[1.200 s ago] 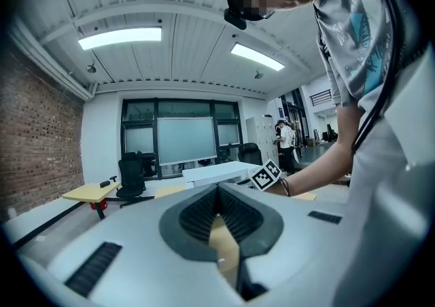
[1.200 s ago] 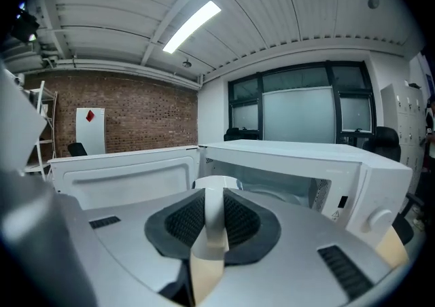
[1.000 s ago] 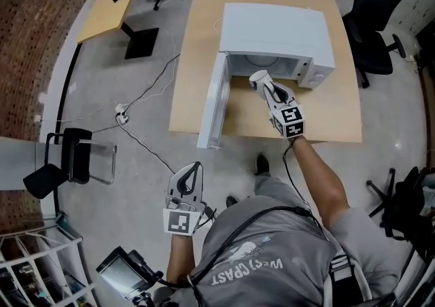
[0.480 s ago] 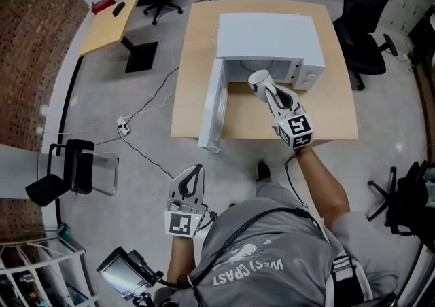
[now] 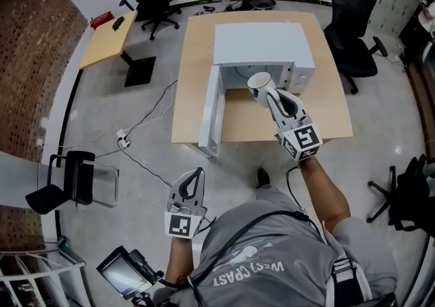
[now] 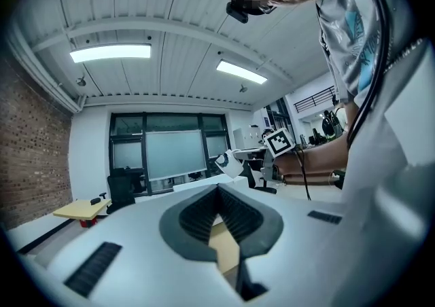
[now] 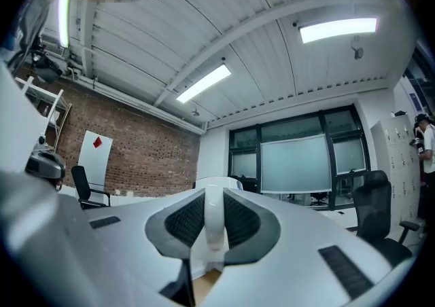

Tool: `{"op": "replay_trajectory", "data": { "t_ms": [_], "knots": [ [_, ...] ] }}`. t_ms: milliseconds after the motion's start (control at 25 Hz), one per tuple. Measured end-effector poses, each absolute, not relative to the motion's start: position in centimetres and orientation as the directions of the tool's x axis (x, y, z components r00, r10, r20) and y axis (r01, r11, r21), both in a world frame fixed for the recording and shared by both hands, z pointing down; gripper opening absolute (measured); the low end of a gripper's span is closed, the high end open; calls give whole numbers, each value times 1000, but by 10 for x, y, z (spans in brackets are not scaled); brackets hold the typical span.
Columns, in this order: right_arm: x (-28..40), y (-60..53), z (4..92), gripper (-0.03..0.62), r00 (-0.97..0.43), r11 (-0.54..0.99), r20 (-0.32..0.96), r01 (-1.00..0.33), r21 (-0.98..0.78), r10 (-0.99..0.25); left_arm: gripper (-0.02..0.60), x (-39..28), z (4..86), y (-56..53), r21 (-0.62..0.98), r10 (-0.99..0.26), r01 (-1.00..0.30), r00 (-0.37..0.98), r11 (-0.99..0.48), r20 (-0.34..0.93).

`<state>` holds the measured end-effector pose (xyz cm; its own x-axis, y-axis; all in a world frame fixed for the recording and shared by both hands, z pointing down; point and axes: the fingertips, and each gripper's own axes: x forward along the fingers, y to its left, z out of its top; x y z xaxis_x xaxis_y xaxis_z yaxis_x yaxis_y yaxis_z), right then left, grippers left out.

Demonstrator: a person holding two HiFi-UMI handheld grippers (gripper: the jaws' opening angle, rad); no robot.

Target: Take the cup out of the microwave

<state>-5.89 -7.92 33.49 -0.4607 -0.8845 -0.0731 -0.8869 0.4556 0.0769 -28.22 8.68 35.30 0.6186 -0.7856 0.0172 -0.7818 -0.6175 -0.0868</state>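
I read the right gripper (image 5: 271, 97) as clenched on the handle of the white cup (image 5: 259, 85), with the handle pinched between its pads. The cup is outside the microwave (image 5: 265, 41), just before its cavity and above the wooden table (image 5: 333, 119). The microwave door (image 5: 211, 112) is swung open. The left gripper (image 5: 192, 174) is closed and empty, near the person's torso.

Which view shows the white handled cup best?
Head view: the whole white handled cup shows, held by the right gripper. Right gripper view shows only its handle between the jaws; left gripper view shows it small and distant.
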Motion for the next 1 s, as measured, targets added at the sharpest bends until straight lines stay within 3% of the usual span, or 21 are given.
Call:
{"op": "replay_trajectory", "data": {
  "t_ms": [1000],
  "knots": [
    [-78,101,229,66,-390,364,-296,-921,139,-872,26,-294,318,155,-184,-611,-617,786,-765,-95]
  ]
}}
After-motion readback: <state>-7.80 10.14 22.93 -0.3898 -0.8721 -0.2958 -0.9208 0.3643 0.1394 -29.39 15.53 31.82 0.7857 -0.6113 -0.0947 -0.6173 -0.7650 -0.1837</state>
